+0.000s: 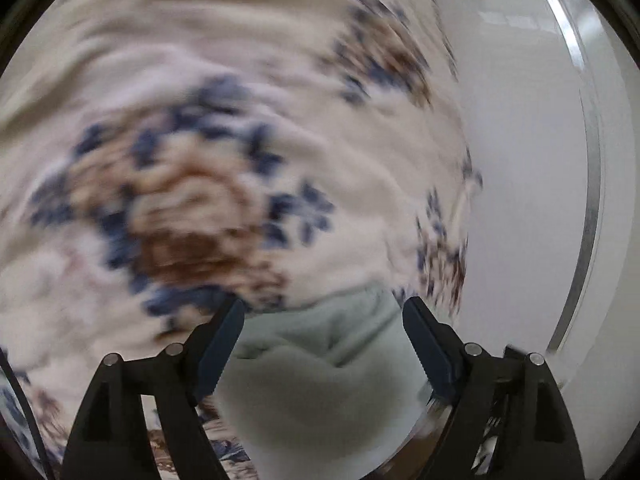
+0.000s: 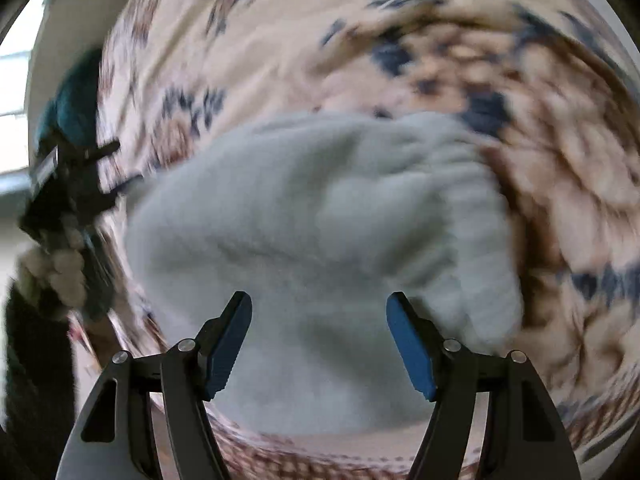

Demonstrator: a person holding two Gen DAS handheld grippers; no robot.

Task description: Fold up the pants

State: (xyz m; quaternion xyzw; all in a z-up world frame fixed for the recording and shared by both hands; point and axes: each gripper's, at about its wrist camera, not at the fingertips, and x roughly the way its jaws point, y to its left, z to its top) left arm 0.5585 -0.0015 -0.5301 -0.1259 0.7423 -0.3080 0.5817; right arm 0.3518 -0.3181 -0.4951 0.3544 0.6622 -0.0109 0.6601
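pants (image 2: 320, 220) bunched in a pale fleecy heap on floral bedspread (image 2: 540, 160), just ahead of both tools. soft, light, floppy, likely grippy; best pinched at an edge or waistband. left gripper (image 1: 323, 344) and right gripper (image 2: 319, 340) gaping wide, nothing held.

Cream floral cover (image 1: 248, 92) with blue-brown blooms spread wide; white floor (image 1: 520, 160) and metal strip (image 1: 592, 200) beside it.
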